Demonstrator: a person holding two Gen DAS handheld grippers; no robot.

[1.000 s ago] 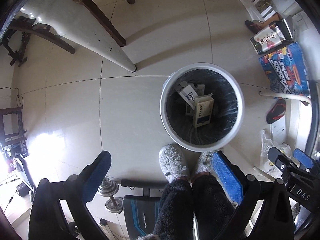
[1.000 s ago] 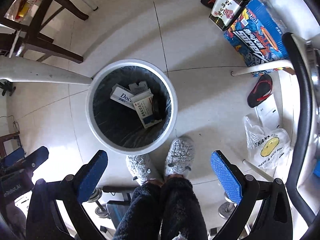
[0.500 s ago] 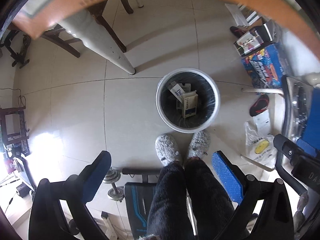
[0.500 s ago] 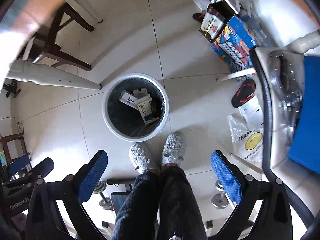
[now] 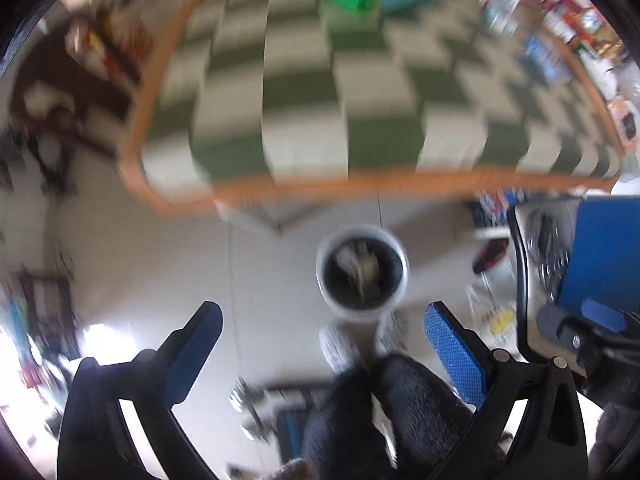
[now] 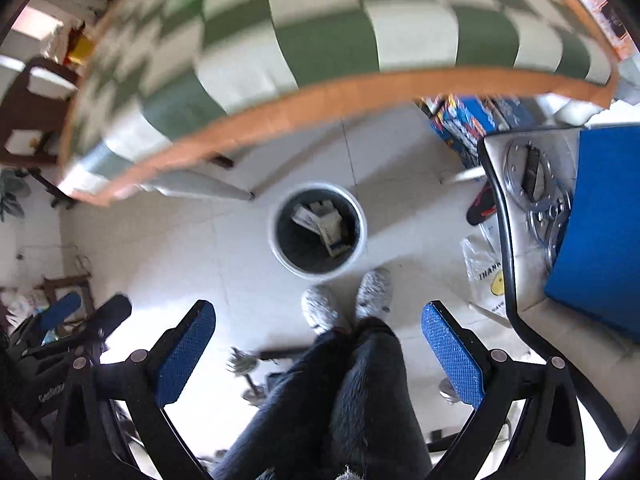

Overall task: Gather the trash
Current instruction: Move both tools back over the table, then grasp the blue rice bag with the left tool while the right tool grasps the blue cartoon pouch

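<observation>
Left wrist view is badly smeared, but you can make out your left gripper [image 5: 320,344] with its blue pads spread wide and nothing between them. Past the fingertips, at about 12 o'clock, the white trash bin [image 5: 362,272] stands on the pale tile floor [image 5: 272,272]; its dark liner holds some light-coloured shapes too blurred to name. Your grey slippers [image 5: 338,346] sit just beside the bin's near rim. Across the upper half of the frame runs the table [image 5: 360,186] with an orange edge and a green-and-white checked cloth.

From the right wrist camera things are sharper. Your right gripper [image 6: 318,348] is also spread apart and holds nothing. The bin lies at 12 o'clock from it, and the cardboard boxes [image 6: 324,224] lie inside on the black liner, piled toward the 1 o'clock side. At 3 o'clock a chair [image 6: 520,240] carries a blue cushion [image 6: 600,220]. At 9 o'clock your left gripper shows as a dark shape low over the floor.
</observation>
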